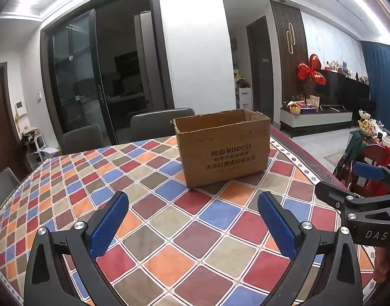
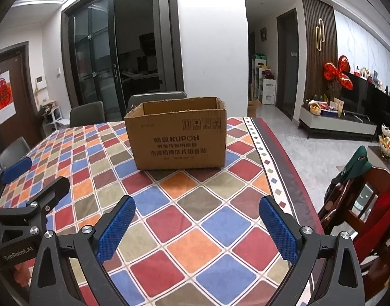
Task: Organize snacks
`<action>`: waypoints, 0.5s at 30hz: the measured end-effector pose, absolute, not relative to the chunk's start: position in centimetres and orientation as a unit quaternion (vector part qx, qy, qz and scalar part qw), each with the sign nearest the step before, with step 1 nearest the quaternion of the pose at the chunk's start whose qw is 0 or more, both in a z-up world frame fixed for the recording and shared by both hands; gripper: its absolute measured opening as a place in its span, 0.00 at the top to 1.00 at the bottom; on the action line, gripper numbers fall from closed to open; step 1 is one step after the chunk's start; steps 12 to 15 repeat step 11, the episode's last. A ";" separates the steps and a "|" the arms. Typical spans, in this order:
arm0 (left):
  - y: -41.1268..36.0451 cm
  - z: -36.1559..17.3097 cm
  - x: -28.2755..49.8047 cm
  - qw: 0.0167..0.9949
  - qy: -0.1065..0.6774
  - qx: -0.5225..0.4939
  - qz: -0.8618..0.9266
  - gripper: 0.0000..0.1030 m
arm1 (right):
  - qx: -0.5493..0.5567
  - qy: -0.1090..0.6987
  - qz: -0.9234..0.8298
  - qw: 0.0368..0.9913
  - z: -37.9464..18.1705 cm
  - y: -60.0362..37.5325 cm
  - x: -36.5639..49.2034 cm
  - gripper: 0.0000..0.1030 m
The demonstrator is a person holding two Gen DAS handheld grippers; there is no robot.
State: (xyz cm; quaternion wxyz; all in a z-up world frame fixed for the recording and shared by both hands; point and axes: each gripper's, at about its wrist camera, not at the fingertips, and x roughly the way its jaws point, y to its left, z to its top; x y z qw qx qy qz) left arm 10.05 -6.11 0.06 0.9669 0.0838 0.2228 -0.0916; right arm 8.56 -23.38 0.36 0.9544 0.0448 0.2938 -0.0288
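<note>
Two claws, our left claw [image 1: 192, 219] and right claw [image 2: 197, 223], hang released and hold nothing, short of the cardboard box [image 2: 178, 134] on the bench [image 2: 195, 204]. We see no snacks around the box, and its inside is hidden. So this fits either before packing or after it.

The room is evenly and brightly lit from above: a cove strip of white light [image 1: 348, 5] runs along the ceiling edge and burns out to pure white in both views. The cardboard box [image 2: 178, 137] throws only a short, soft shadow onto the checked tablecloth [image 2: 195, 216] at its base. The glass sliding door [image 1: 77, 76] is dark behind and carries faint reflections of the ceiling light. A red foil balloon [image 2: 339, 74] shows sharp glints. Both views bend strongly, walls and door frames bowing outward, and the corners fall to black vignette. The centre is crisp; far shelves and edge detail go soft and smeared.
</note>
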 end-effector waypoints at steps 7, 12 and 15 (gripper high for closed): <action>-6.1 -0.3 10.2 0.966 0.226 0.082 -0.094 0.00 | 0.045 0.298 -0.030 0.953 0.1 -23.4 8.7 0.04; -6.1 -0.3 10.2 0.966 0.226 0.081 -0.094 0.00 | 0.047 0.300 -0.030 0.952 -0.1 -23.4 8.7 0.04; -6.1 -0.3 10.2 0.966 0.226 0.081 -0.094 0.00 | 0.047 0.300 -0.030 0.952 -0.1 -23.4 8.7 0.04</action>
